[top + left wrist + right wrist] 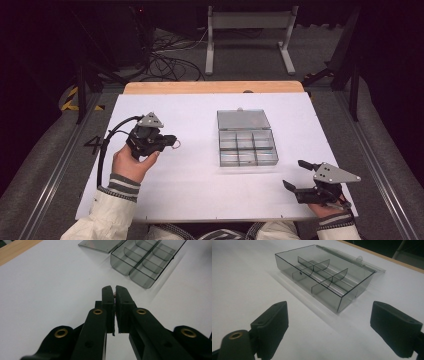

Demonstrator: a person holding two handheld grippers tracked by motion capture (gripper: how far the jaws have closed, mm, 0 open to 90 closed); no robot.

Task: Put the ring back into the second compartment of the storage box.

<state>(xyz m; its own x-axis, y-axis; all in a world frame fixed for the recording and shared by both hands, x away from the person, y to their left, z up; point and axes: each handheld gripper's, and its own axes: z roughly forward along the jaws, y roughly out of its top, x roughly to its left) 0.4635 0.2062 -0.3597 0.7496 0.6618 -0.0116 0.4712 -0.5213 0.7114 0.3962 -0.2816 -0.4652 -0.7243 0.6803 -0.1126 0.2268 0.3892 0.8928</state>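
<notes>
White counter (190,190) bare all around; sole obstacle the clear compartment box (247,147) at centre, lid (243,119) flat behind, well apart from both tongs.

Lab: cables (165,62), dark curtained rig.

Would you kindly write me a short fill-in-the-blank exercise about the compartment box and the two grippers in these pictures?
1. The hinged lid of the clear grey plastic compartment box lies ____.
2. The jaws of the black left gripper are ____.
3. The jaws of the black right gripper stand ____.
4. The box rests on the ____ table sheet.

Missing words: open; shut; open; white
</notes>
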